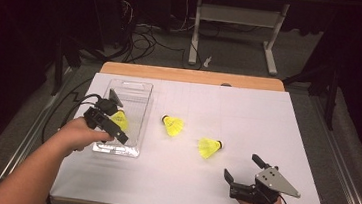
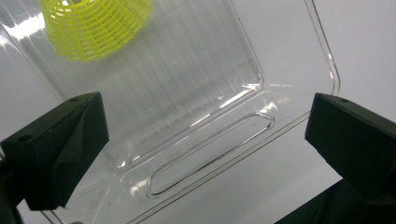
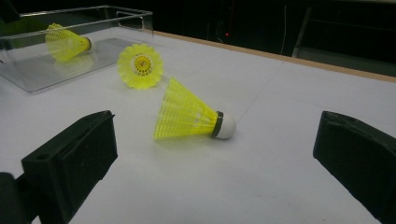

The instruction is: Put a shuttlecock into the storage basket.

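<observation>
Right gripper (image 1: 244, 169) low at near edge, jaws spread toward shuttlecock (image 1: 209, 147) — left gripper (image 1: 115, 116) over clear tray (image 1: 138, 103), jaws spread.

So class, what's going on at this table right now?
A person holds a gripper in each hand. One yellow shuttlecock already lies in the clear plastic tray, and the left gripper hovers over it, jaws open. Two more shuttlecocks lie loose on the white table. The right gripper, jaws open, faces the nearer shuttlecock; the other shuttlecock lies beside the tray.
</observation>
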The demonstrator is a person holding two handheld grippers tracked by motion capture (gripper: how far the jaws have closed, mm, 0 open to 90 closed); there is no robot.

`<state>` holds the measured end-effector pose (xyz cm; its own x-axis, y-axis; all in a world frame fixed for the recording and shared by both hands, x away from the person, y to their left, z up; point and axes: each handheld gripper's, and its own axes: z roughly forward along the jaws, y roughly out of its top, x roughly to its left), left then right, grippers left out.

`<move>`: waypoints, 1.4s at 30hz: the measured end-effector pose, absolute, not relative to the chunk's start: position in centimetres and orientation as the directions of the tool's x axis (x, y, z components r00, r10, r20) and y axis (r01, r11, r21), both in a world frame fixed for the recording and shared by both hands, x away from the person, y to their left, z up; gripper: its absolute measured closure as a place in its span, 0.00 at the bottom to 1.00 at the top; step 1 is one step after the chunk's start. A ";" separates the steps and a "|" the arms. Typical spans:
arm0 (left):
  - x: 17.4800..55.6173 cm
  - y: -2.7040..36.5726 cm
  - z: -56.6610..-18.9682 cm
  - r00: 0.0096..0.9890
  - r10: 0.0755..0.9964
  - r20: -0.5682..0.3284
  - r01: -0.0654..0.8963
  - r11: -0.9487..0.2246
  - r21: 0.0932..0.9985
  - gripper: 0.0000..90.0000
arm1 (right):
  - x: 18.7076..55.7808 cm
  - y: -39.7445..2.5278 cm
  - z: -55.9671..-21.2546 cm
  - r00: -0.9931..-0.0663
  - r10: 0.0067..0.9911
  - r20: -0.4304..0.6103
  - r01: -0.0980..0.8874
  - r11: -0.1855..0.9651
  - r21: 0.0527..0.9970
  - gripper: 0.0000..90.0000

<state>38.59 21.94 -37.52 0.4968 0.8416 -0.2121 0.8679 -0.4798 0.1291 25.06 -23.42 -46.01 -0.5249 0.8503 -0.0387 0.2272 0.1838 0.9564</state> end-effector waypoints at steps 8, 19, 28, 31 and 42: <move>38.4 21.6 -37.3 0.510 0.832 -0.220 0.860 -0.492 0.135 0.01 | 25.1 -23.4 -46.0 -0.524 0.851 -0.037 0.227 0.182 0.957 0.00; 38.3 20.4 -36.4 0.526 0.824 -0.210 0.850 -0.506 0.146 0.01 | 25.0 -23.5 -45.9 -0.522 0.852 -0.038 0.222 0.178 0.959 0.00; 38.5 19.7 -35.2 0.540 0.816 -0.206 0.841 -0.516 0.162 0.01 | 25.0 -23.8 -46.0 -0.516 0.856 -0.032 0.229 0.174 0.958 0.00; 38.4 19.6 -35.0 0.541 0.813 -0.213 0.840 -0.514 0.172 0.01 | 25.0 -23.9 -46.0 -0.514 0.857 -0.033 0.229 0.175 0.958 0.00; 37.8 18.6 -34.6 0.574 0.791 -0.214 0.818 -0.543 0.189 0.01 | 24.9 -23.7 -46.0 -0.525 0.850 -0.047 0.222 0.190 0.956 0.00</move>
